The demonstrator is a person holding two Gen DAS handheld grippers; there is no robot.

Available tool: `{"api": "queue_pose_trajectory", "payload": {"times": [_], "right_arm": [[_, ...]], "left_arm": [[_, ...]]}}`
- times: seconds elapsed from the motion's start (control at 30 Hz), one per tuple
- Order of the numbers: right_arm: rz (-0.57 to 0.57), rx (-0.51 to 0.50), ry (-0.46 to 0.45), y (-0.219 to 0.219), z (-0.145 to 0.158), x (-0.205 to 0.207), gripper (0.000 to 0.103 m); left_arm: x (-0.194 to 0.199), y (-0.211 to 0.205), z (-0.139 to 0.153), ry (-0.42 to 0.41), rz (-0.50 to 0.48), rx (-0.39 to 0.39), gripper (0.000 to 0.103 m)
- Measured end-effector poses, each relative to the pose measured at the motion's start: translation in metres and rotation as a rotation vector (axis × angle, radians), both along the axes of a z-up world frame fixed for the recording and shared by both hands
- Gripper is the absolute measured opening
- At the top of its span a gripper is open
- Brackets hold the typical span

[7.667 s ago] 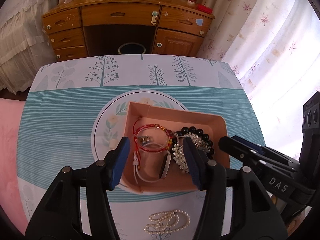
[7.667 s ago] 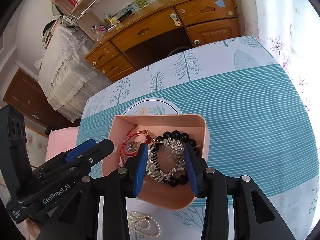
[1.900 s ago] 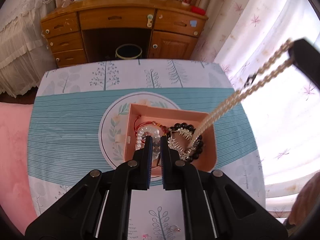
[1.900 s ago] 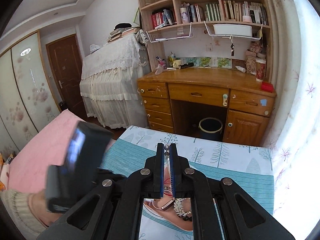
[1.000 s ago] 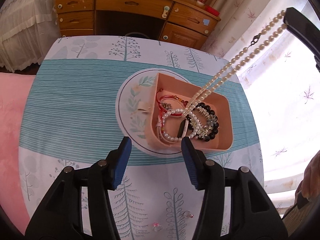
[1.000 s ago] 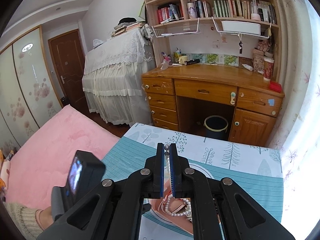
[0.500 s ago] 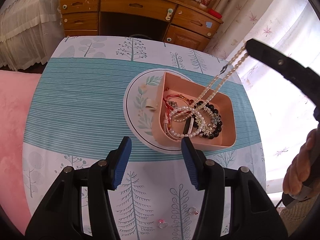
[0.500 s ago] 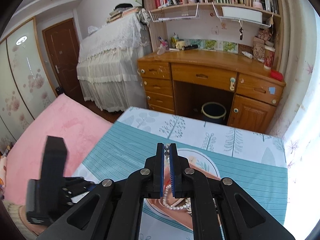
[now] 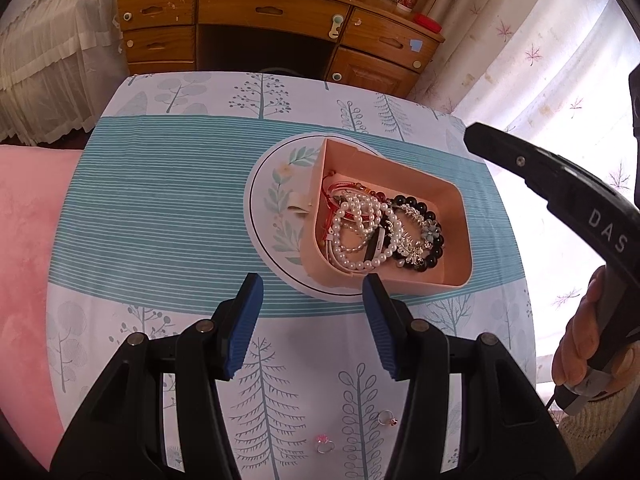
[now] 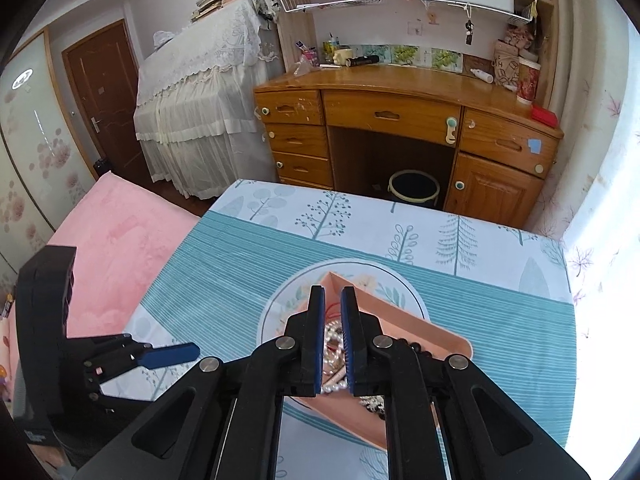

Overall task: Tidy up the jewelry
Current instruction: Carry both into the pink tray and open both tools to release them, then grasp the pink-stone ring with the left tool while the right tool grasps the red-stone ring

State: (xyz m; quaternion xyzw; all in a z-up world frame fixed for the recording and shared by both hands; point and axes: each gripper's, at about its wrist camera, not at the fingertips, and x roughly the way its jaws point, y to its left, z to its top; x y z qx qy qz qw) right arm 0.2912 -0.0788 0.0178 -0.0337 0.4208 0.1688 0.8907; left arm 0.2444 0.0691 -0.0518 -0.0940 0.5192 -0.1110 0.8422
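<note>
2 rings (image 9: 386, 417) btwn left tool (image 9: 314, 318) fingers, maybe touching table.

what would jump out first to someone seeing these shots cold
The pink tray heaped with jewelry sits on the round leaf motif mid-table, a pearl necklace coiled on top beside a black bead bracelet. The left gripper hangs open before it, and two small rings lie loose on the tablecloth near the front.
</note>
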Motion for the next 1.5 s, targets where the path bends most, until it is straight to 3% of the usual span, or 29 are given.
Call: {"api": "queue_pose_trajectory", "payload": {"times": [0.2,0.5,0.8,1.07,1.17,1.5], "right_arm": [[-0.013,-0.009,0.020,-0.019,-0.013,-0.016,0.008],[-0.026,-0.003,0.077,-0.047,-0.042,-0.082,0.008],[-0.040,0.052,0.164,-0.066,-0.084,-0.172,0.008],[0.004,0.055,0.217,-0.061,-0.115,-0.234,0.010],[0.046,0.045,0.235,-0.049,-0.123,-0.240,0.015],[0.126,0.007,0.249,-0.021,-0.150,-0.232,0.016]], "left_arm": [[-0.010,-0.001,0.005,-0.015,-0.008,0.020,0.049],[-0.048,0.002,0.001,-0.018,-0.031,0.042,0.048],[-0.105,0.003,-0.027,0.024,-0.052,0.053,0.049],[-0.141,0.002,-0.060,0.085,-0.029,0.010,0.048],[-0.150,0.004,-0.069,0.096,-0.013,-0.013,0.048],[-0.159,0.004,-0.074,0.095,-0.004,-0.029,0.048]]}}
